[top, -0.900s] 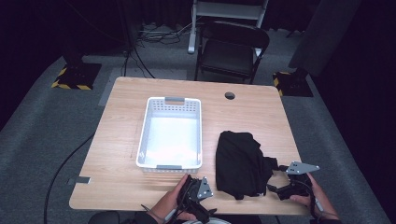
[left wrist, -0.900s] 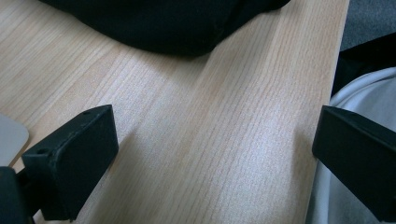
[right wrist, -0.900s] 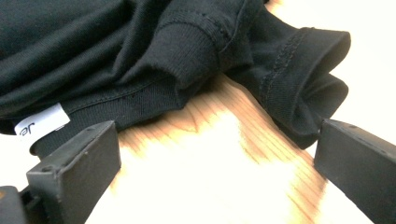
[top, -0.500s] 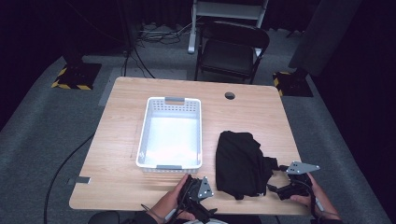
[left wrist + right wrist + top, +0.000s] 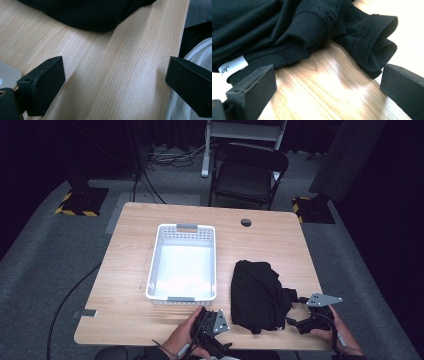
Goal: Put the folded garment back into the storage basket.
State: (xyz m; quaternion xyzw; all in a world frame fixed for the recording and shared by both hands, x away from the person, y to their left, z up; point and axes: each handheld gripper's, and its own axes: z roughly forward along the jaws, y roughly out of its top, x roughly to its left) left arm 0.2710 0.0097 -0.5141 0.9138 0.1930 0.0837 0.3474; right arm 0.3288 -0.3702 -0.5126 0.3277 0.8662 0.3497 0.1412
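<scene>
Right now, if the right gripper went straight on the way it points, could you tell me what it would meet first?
Most likely the black garment: the right gripper is open over bare table, and the crumpled cloth with its white label lies just ahead. How close is hard to judge.

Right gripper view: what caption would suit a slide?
Open right gripper poised over the wooden table, facing a crumpled black garment.

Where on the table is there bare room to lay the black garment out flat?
Widest bare wood: the far strip of the table behind the white basket, up to the round hole. A narrower strip lies left of the basket. The near right corner is crowded: the black garment, with the right gripper at its edge and the left gripper nearby.
</scene>
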